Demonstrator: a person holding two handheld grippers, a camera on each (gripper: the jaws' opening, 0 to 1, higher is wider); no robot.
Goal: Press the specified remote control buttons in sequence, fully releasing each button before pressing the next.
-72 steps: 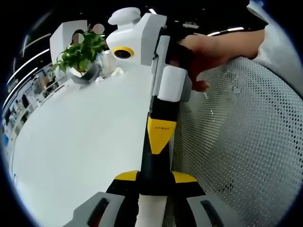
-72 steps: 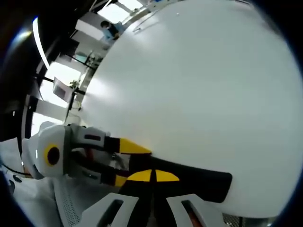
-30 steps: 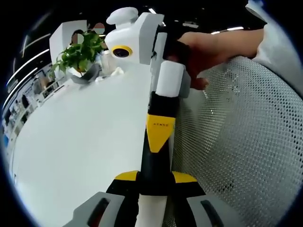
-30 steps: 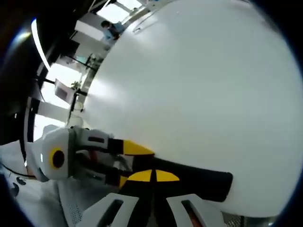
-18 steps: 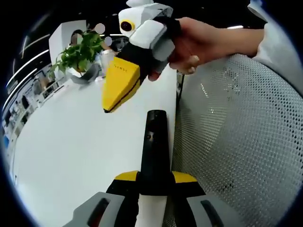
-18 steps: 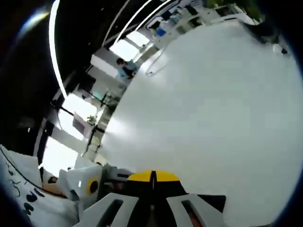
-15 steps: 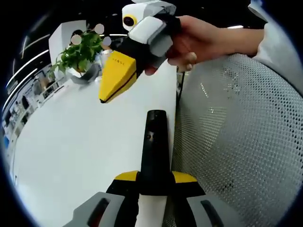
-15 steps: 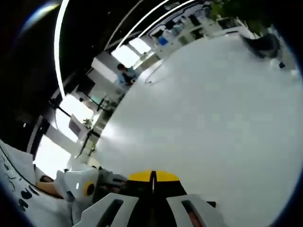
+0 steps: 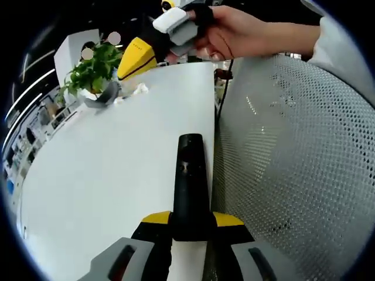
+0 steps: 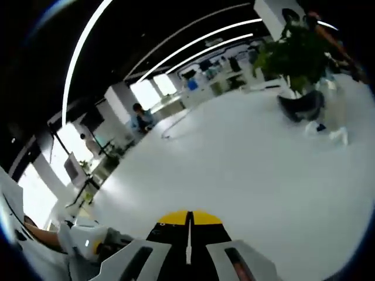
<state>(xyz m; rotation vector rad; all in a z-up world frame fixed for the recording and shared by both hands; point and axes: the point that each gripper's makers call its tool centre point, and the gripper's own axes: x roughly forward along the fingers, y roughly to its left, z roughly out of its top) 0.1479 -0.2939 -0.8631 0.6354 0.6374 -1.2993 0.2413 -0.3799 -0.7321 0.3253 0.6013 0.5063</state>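
Observation:
A long black remote [image 9: 190, 175] runs up the middle of the left gripper view, lying over the white table's [image 9: 105, 175] right edge. My left gripper [image 9: 191, 220] is shut on its near end, a yellow tip on each side. My right gripper [image 9: 125, 68], held in a hand [image 9: 234, 32], hovers high and far beyond the remote's tip, its yellow jaws together and well clear of it. In the right gripper view my right gripper [image 10: 188, 219] is shut with nothing in it, above the white table [image 10: 246, 175]. The left gripper's body [image 10: 88, 246] shows at the lower left there.
A potted plant [image 9: 94, 70] in a grey pot stands at the far end of the table, also seen as the plant [image 10: 299, 64]. A white mesh chair back [image 9: 293, 152] borders the table's right edge. A person [image 10: 140, 120] sits far off in the room.
The right gripper lifted off the remote, where its tips had rested, and drew up and away toward the plant. The left gripper and the remote stayed put.

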